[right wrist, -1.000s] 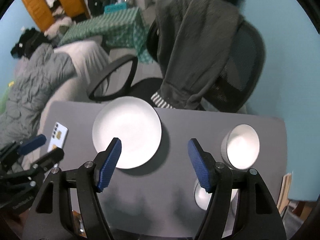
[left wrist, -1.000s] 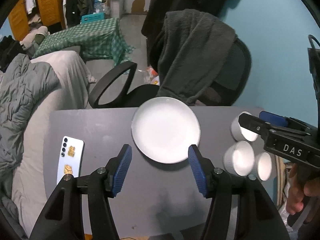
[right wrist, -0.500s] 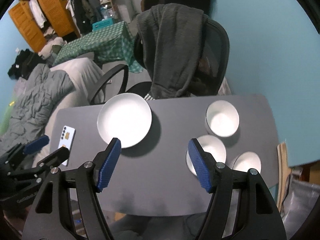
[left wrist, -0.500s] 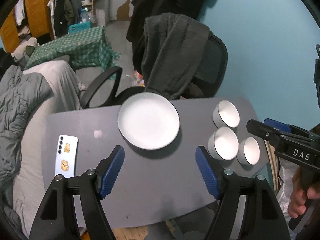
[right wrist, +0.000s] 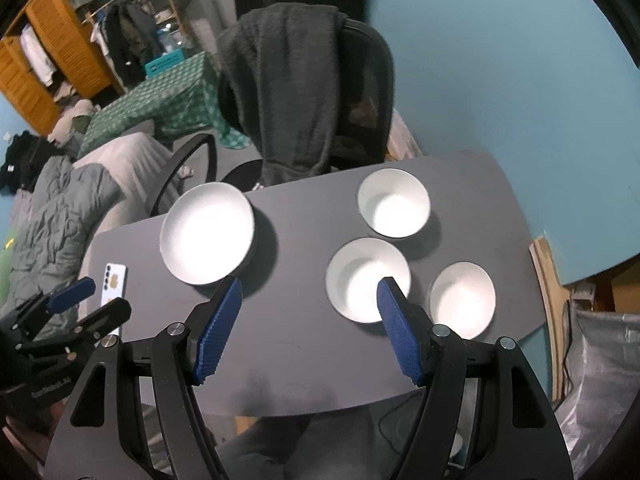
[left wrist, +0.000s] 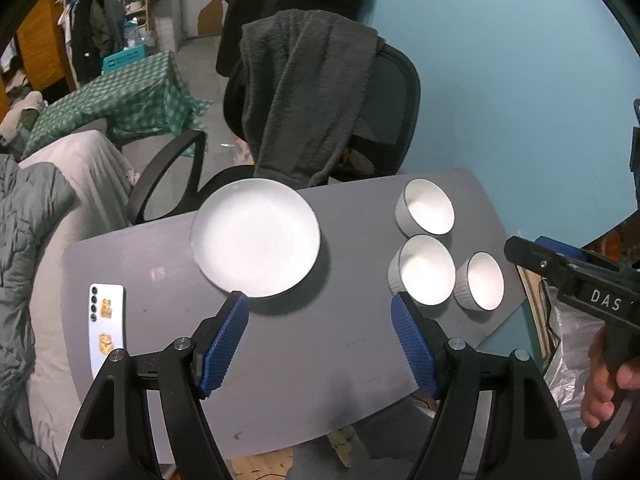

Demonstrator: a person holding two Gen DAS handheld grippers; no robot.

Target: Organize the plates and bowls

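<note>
On the table the plate lies toward the far edge, left of centre. Three bowls sit clustered at the right end: the far bowl behind, the middle bowl in front of it, and the near-right bowl just beside the middle one. A phone lies flat near the table's left edge. Behind the table stands a chair with a garment draped over its back.

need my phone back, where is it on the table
The phone lies flat, camera side up, near the table's left edge in the left wrist view, left of the plate.
</note>
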